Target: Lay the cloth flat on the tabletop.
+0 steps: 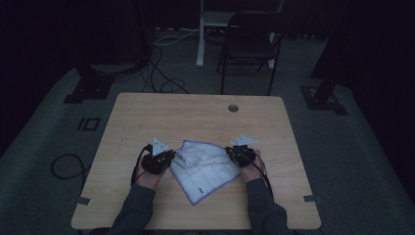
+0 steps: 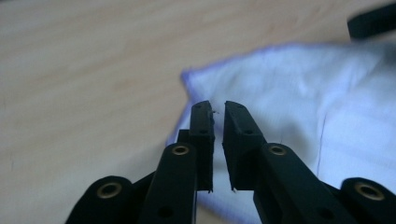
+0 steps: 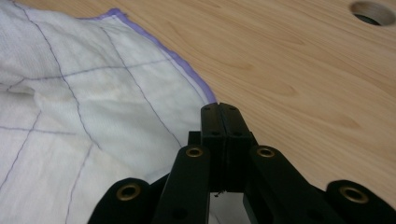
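A white cloth (image 1: pixel 205 169) with a purple hem and thin grid lines lies partly bunched in the middle of the wooden table (image 1: pixel 195 112). My left gripper (image 1: pixel 171 155) is at its left side. In the left gripper view the jaws of the left gripper (image 2: pixel 218 106) stand a narrow slit apart above a corner of the cloth (image 2: pixel 303 93), and I see nothing pinched. My right gripper (image 1: pixel 229 152) is at the cloth's right edge. Its jaws (image 3: pixel 219 107) are pressed flush together where the hem of the cloth (image 3: pixel 70 116) meets the tips. Whether the hem is pinched is hidden.
A round cable hole (image 1: pixel 233 107) sits near the table's far edge and appears again (image 3: pixel 373 11) ahead of the right gripper. A dark folding chair (image 1: pixel 249 44) stands beyond the table. Cables (image 1: pixel 66 166) lie on the floor at the left.
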`<action>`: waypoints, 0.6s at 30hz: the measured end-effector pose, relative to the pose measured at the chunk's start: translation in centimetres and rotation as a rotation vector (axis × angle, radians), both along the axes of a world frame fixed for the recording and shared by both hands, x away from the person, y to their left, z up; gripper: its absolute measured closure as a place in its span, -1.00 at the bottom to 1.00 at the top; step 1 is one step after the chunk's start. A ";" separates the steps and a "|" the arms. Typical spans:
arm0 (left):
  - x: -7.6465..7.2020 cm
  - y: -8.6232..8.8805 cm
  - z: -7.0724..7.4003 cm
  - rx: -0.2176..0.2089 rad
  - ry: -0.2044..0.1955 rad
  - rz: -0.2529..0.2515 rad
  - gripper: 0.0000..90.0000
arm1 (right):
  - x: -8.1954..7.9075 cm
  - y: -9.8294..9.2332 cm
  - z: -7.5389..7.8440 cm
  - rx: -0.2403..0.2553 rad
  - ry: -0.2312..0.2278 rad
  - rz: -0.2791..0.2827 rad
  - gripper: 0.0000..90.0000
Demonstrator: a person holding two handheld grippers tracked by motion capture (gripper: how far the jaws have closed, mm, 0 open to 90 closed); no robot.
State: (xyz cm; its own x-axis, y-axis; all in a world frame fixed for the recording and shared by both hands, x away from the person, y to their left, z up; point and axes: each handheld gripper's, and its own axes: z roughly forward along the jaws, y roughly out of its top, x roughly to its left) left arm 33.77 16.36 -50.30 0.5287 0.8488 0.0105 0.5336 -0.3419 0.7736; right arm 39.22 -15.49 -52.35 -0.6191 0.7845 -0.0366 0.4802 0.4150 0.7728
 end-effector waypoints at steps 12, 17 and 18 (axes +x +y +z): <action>-0.2 -0.3 -3.4 0.051 0.088 -0.006 0.94 | 2.6 3.7 -0.9 -0.066 0.027 0.080 1.00; -0.3 -0.3 -3.5 0.058 0.077 -0.004 0.99 | 3.2 3.8 -1.5 -0.065 0.062 0.080 1.00; -0.3 -0.4 -3.5 0.059 0.075 -0.002 1.00 | 3.3 3.7 -1.5 -0.069 0.062 0.078 1.00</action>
State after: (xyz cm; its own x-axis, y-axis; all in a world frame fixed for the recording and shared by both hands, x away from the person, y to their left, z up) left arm 33.43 15.98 -53.77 0.5315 0.8468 0.0207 0.5887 -0.3869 0.7097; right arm 42.50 -11.77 -53.82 -0.6807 0.7310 -0.0482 0.4905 0.5037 0.7111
